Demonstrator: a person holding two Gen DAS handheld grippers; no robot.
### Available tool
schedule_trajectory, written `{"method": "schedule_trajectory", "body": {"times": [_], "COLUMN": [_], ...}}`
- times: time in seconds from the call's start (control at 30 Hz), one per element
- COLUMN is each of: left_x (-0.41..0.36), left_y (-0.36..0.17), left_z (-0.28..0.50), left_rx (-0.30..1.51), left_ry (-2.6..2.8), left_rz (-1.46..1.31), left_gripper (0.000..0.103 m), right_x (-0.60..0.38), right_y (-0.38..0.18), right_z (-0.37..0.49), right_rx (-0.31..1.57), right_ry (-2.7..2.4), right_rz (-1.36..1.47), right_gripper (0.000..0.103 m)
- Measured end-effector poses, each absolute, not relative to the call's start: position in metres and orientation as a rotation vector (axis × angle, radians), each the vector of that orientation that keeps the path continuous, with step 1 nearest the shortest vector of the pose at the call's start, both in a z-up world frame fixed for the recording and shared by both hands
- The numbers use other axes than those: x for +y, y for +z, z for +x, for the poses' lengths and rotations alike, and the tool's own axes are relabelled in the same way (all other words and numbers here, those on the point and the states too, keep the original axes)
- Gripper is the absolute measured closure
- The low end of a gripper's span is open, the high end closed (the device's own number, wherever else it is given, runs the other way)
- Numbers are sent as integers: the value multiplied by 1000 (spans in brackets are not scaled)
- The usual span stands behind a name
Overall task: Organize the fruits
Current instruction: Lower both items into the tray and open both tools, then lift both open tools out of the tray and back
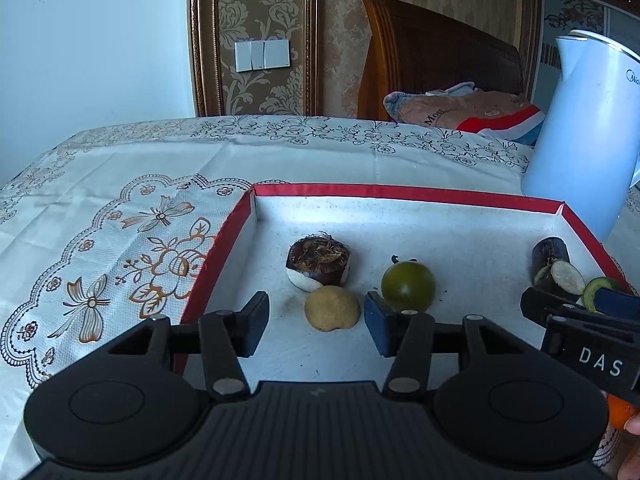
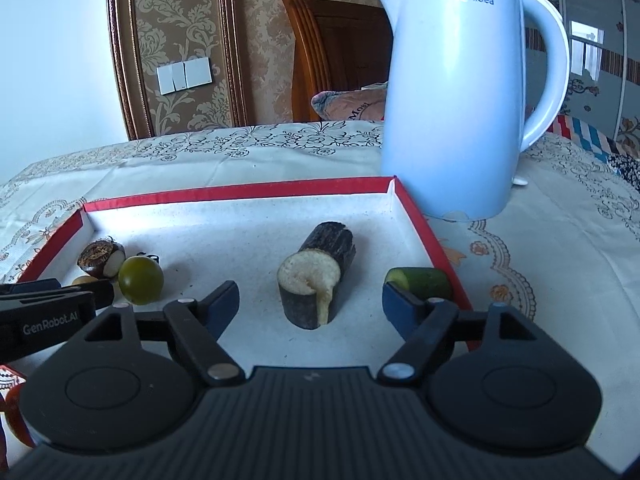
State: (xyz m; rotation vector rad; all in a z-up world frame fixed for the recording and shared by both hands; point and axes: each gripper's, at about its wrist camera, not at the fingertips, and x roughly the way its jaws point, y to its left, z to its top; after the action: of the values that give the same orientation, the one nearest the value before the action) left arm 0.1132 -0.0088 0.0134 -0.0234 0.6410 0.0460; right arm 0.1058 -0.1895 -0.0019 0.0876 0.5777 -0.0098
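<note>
Left wrist view looks down on a red-rimmed tray point(image 1: 400, 193) on the cloth-covered counter point(image 1: 120, 208), where the left gripper point(image 1: 316, 322) hovers with its jaws parted and holding nothing, a small tan fruit point(image 1: 332, 308) lying on the tray floor between them, untouched. A green round fruit point(image 1: 408, 286) sits just beside the inner jaw, and a dark brown piece with a white cut patch point(image 1: 318, 266) lies just beyond. Right wrist view shows the right gripper point(image 2: 310, 304) likewise spread wide and empty, a dark-skinned cane section point(image 2: 316, 272) lying loose between its jaws, with a green cucumber piece point(image 2: 420, 280) close against the outer jaw by the tray wall. Any sideways move risks nudging the round green fruit into a roll, or knocking the cucumber piece against the rim; the pale blue kettle point(image 2: 460, 92) standing just behind the tray could be bumped on a forward reach.
</note>
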Motion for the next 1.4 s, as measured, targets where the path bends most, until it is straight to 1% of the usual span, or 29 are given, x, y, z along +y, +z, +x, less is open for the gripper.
{"method": "schedule_trajectory", "body": {"times": [0.07,0.1,0.13,0.2,0.37,0.67,0.73,1.0,1.17,1.23,1.27,1.4], "left_x": [-8,-8,-8,-8,-16,-11,-10,-7,-4,1,4,16], "left_y": [15,17,18,19,21,22,21,22,29,31,31,31], "left_z": [110,108,106,102,98,95,93,86,70,62,57,35], "left_rx": [634,628,620,596,575,583,584,584,541,536,537,518], "left_ry": [38,34,35,46,36,35,37,31,24,7,0,-1], "left_rz": [-24,-23,-24,-19,25,7,7,3,9,-8,-17,-37], "left_gripper": [51,48,43,38,38,37,37,37,37,35,30,29], "right_x": [-190,-190,-190,-190,-190,-192,-193,-193,-200,-203,-204,-207], "right_y": [-1,-1,0,1,-1,-1,0,0,1,1,2,1], "right_z": [103,102,102,99,97,94,93,90,85,81,78,63], "right_rx": [572,568,563,556,557,558,553,545,542,537,533,525], "right_ry": [-7,-6,-5,-3,4,17,15,6,-3,-5,-7,1], "right_rz": [93,96,96,95,100,123,124,121,155,169,173,192], "right_gripper": [21,18,15,13,11,7,5,3,2,2,2,2]}}
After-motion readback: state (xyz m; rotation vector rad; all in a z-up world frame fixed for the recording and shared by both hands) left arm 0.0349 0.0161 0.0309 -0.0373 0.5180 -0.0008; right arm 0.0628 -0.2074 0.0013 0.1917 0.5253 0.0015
